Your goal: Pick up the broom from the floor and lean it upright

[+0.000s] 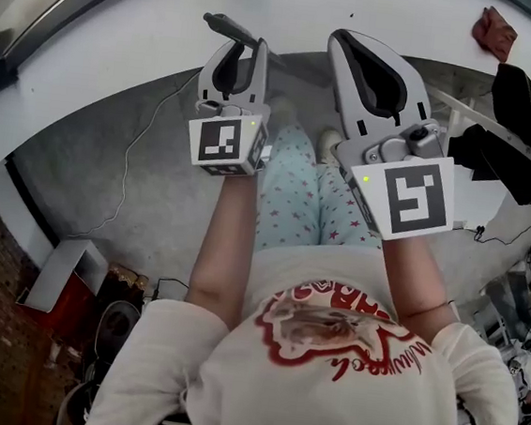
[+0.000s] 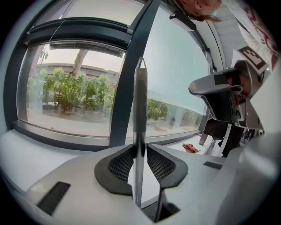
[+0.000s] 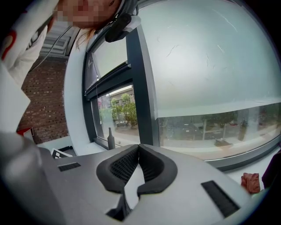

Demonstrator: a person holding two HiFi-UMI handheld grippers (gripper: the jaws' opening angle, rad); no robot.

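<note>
The broom's grey handle (image 2: 140,110) stands upright between the pads of my left gripper (image 2: 139,148), which is shut on it. Its capped top end shows against the window. In the head view the handle's dark end (image 1: 226,27) sticks out just past the left gripper (image 1: 237,51). The same end shows small in the right gripper view as the handle (image 3: 111,139). The broom's head is hidden. My right gripper (image 3: 138,147) is shut with nothing in it. It is held beside the left one as the right gripper (image 1: 345,43), also seen as the right gripper (image 2: 217,94).
A big window with a dark post (image 2: 131,74) and a white sill (image 1: 296,12) lies ahead. A red cloth (image 1: 493,31) lies on the sill at right. Dark clothing (image 1: 529,131) hangs at the right. A cable (image 1: 129,160) runs over the grey floor, and a red box (image 1: 60,284) stands at lower left.
</note>
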